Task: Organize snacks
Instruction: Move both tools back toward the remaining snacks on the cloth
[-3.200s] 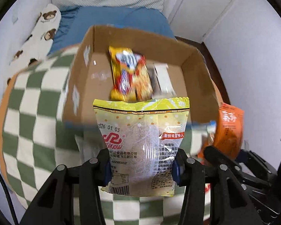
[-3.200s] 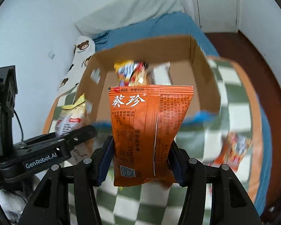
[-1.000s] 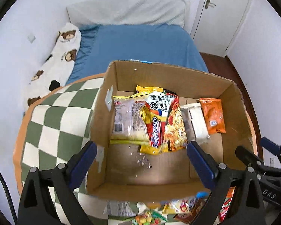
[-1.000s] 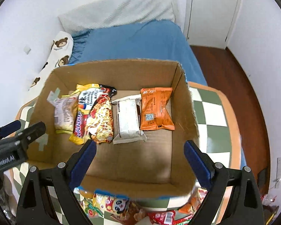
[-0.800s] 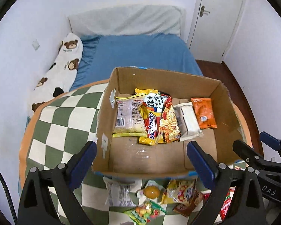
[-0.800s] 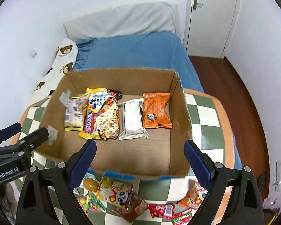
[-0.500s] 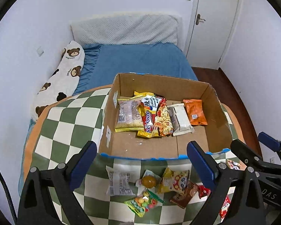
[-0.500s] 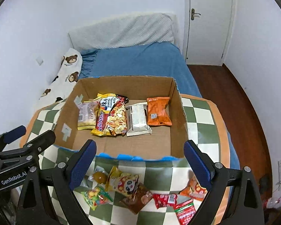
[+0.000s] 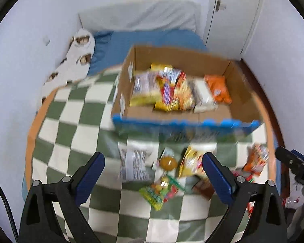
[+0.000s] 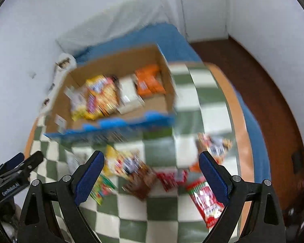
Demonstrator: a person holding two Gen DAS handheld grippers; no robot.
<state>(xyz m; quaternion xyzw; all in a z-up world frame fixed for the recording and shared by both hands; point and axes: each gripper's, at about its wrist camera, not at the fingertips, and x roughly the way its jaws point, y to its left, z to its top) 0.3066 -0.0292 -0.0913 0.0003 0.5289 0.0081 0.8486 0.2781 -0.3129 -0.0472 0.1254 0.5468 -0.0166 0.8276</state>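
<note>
Snacks in crinkled plastic packets lay in two groups on a green-and-white checked cloth with an orange border [image 9: 75,121]. One group sat inside an open brown cardboard box with a blue-taped front rim [image 9: 184,121], set toward the far edge of the cloth: a pale yellow-edged packet [image 9: 141,89], a yellow-and-red noodle packet [image 9: 172,91], a white packet [image 9: 202,93] and an orange packet [image 9: 217,89] lay side by side against the back wall of the box. The other group lay loose on the cloth just in front of the box: a white printed packet [image 9: 133,166], a small round amber sweet [image 9: 168,162], a yellow packet [image 9: 190,162], a green-and-yellow candy bag [image 9: 160,190], a brown packet [image 10: 139,180] and a red packet [image 10: 206,200] near the cloth's right edge. Both views were blurred, so print was unreadable. The left gripper [image 9: 152,174] hung above the loose packets with its blue-padded jaws spread wide and nothing between them. The right gripper [image 10: 152,174] hung likewise, jaws released and empty. Beyond the cloth lay a blue bed [image 9: 143,40] with a bear-patterned pillow [image 9: 73,64].
</note>
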